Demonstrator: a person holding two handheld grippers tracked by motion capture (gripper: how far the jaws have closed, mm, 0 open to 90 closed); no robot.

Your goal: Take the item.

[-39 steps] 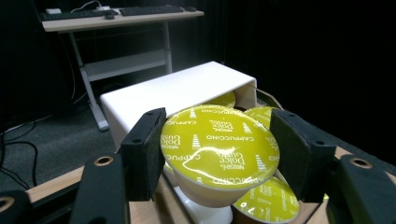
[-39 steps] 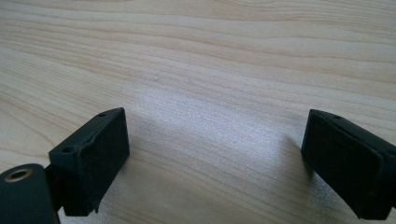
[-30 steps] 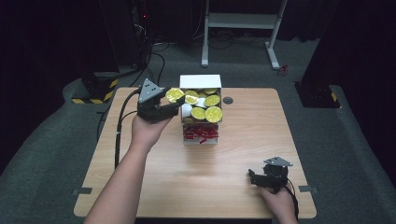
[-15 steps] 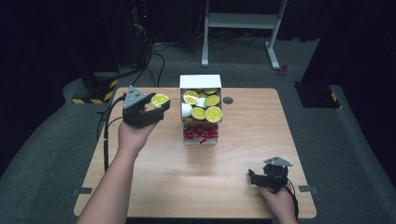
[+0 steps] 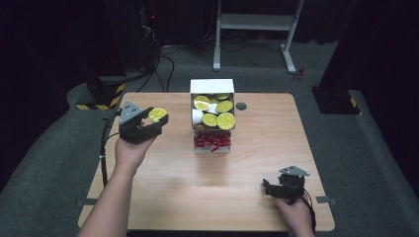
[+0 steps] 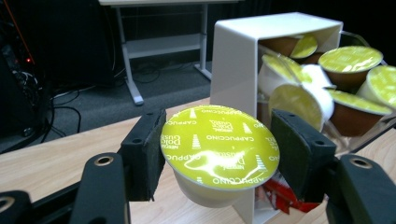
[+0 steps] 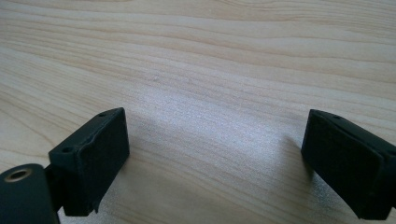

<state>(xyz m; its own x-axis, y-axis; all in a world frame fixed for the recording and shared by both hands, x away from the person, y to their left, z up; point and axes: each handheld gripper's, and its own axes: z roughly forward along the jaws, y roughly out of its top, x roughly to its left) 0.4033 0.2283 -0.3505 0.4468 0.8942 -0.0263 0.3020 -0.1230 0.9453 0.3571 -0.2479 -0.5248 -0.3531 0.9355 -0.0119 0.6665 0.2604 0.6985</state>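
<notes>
Dark floor and black equipment ring our workspace, with a white-framed stand behind it and cables trailing over grey carpet. Nearer to us sits the pale wooden table (image 5: 197, 187), its grain bare over most of the top.

Toward the far edge stands the white capsule dispenser (image 5: 212, 116), its upper bin heaped with lime-lidded coffee pods and red sachets (image 5: 211, 141) tucked in the slot below. A small dark grommet (image 5: 241, 106) is set in the wood just beside it.

Our left gripper (image 5: 148, 123) is out over the table's left side, well apart from the dispenser, and it is clamped on one cappuccino pod (image 6: 219, 147). The pads press the pod at its foil rim, lid facing up, body hanging beneath. Our right gripper (image 5: 276, 190) rests low at the near right corner, jaws spread wide with nothing between them but wood.

What worries us is that grip. The pads catch mostly the thin rim, so a twist of the wrist could let the pod pivot or slip out and roll across the table. Squeezing harder, we judge, could buckle the flange or crease the foil. Setting it down tilted could tip it onto its side.
</notes>
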